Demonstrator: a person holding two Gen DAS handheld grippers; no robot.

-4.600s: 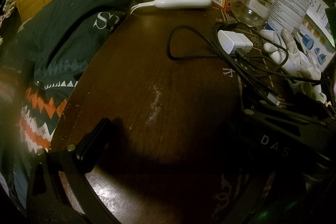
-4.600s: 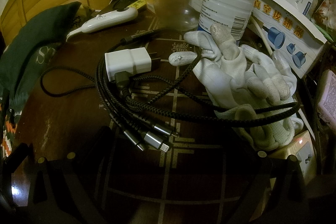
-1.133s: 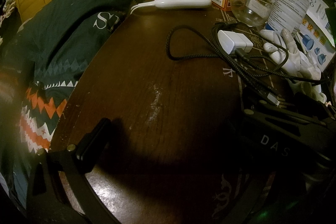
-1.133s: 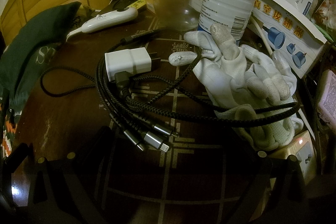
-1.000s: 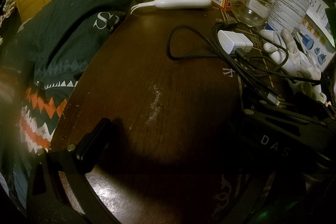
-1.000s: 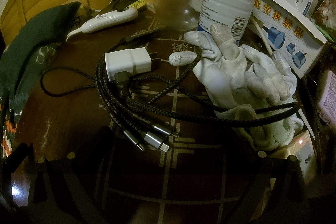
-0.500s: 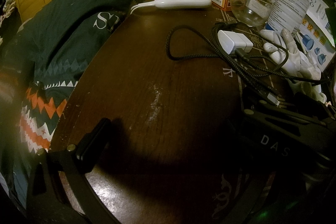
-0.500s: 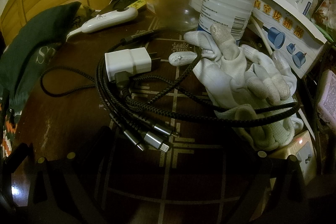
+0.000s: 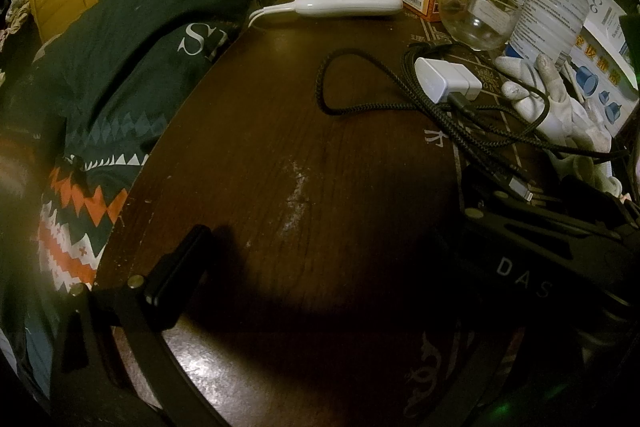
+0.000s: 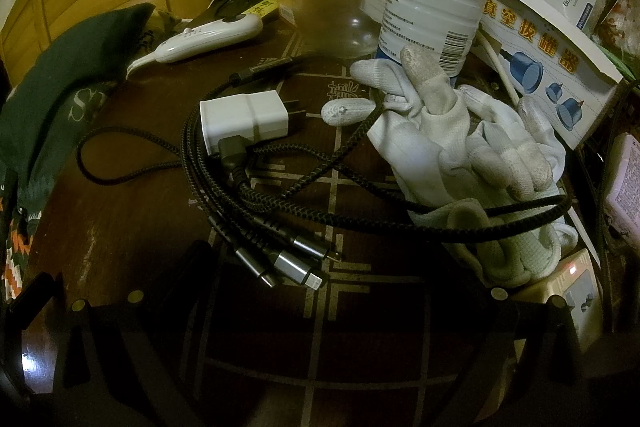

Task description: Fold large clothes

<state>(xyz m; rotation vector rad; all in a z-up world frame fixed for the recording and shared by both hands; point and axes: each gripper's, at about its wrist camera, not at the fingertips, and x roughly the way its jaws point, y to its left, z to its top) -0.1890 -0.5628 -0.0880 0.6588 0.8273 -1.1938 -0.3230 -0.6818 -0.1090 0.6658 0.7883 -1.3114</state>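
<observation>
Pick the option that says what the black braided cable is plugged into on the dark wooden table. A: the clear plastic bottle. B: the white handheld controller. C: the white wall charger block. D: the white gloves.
C: in the right wrist view the black braided cable ends in an angled plug seated in the white wall charger block, while the white gloves merely lie under its loops.

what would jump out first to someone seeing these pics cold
Probably the tangle of black braided cables around a white charger, mid-table, running over crumpled white gloves to its right. Next, the dark green garment with an orange-and-white zigzag band, slumped off the dark wooden table's left edge.
</observation>
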